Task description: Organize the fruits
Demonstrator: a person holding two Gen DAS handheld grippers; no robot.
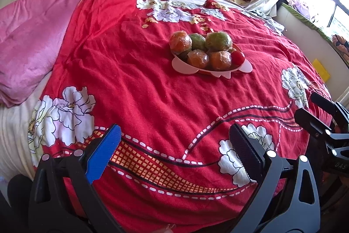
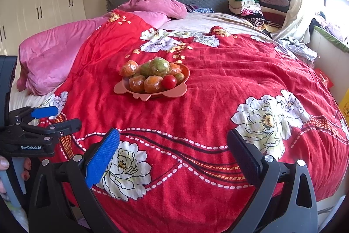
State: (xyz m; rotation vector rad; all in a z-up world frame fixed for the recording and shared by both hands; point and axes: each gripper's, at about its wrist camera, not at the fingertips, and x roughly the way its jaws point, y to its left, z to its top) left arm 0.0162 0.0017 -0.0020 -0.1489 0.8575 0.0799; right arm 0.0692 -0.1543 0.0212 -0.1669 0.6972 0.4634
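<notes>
Fruit (image 2: 152,76) is all heaped on the pink plate (image 2: 122,88), well ahead of both grippers, and neither one is near it. Closest in, the left gripper (image 1: 174,154) hangs with its jaws spread wide and nothing between them, only red bedspread (image 1: 152,91) below. The right gripper (image 2: 173,156) is the same story, wide and empty, with the plate ahead and a touch to its left. Now the risks, as I judge them. That bedspread is soft and wrinkled, so a push on the plate rim could tip it or slide it. Further ahead, the wrapped oranges (image 2: 137,83) and green fruits (image 2: 160,67) are stacked on each other, and the shiny wrap looks slippery; pinch one off-centre and it may squirt out, and pulling a lower one could roll the pile off onto the bed. The small red tomato (image 2: 169,81) sits at the near edge, the first to get knocked, and too hard a squeeze might split it. Beyond the plate, a pink quilt (image 2: 50,54) lies off to the left.
</notes>
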